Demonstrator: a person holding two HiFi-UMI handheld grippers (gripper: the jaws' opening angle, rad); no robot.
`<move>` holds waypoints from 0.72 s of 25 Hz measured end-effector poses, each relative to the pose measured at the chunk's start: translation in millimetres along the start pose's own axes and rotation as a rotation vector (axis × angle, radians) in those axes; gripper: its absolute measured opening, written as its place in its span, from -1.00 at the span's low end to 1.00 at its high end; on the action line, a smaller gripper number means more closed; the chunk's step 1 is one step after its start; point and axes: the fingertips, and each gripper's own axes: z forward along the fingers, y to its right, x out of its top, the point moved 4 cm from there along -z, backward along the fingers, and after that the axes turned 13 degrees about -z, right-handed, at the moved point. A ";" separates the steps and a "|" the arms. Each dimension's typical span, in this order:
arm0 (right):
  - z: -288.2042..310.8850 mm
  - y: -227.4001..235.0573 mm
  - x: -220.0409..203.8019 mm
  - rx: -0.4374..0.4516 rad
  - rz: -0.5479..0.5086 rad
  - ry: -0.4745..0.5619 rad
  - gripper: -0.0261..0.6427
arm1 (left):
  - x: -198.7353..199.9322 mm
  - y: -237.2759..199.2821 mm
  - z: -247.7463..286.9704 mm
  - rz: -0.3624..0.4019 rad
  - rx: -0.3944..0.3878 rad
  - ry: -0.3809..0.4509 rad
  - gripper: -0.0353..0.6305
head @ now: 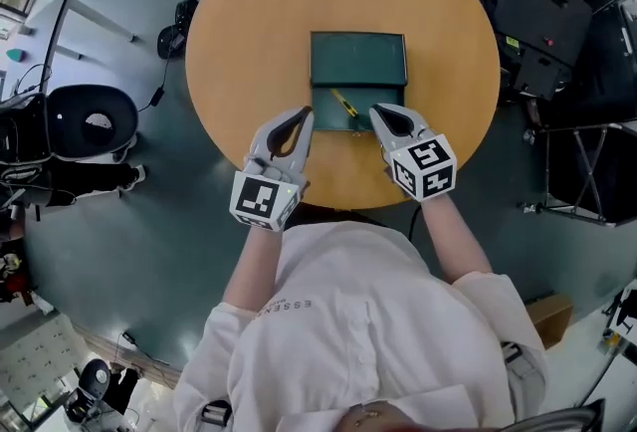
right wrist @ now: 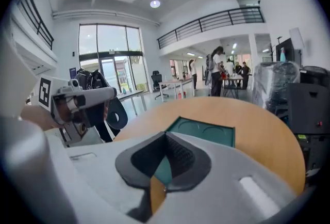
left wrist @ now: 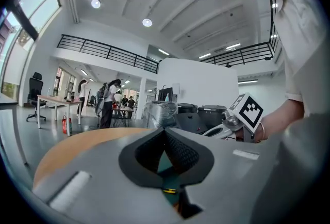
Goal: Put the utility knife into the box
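Note:
A dark green box (head: 358,60) lies open in the middle of the round wooden table (head: 249,42). Its near half (head: 328,113) holds a yellow utility knife (head: 345,104), lying at a slant. My left gripper (head: 307,111) is shut and empty, its tip at the near half's left edge. My right gripper (head: 376,109) is also shut and empty, at that half's right edge. In the left gripper view the shut jaws (left wrist: 165,131) frame green and a sliver of yellow knife (left wrist: 169,190). In the right gripper view the shut jaws (right wrist: 166,135) point at the box (right wrist: 206,132).
A black office chair (head: 90,121) stands left of the table and black cases (head: 542,22) stand to its right. The table's near edge runs just under both grippers. Several people (left wrist: 111,101) stand at desks far off in the hall.

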 end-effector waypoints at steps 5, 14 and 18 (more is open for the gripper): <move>-61.0 -19.5 20.2 -0.045 -0.032 0.129 -0.94 | 14.5 47.3 -16.3 -0.019 -0.042 0.047 -0.87; -129.4 -51.7 18.6 -0.063 -0.062 0.337 -0.94 | 9.6 102.6 -58.2 -0.020 -0.055 0.062 -0.87; -143.1 -61.8 5.8 -0.064 -0.057 0.329 -0.94 | -2.3 112.4 -67.6 -0.023 -0.058 0.047 -0.87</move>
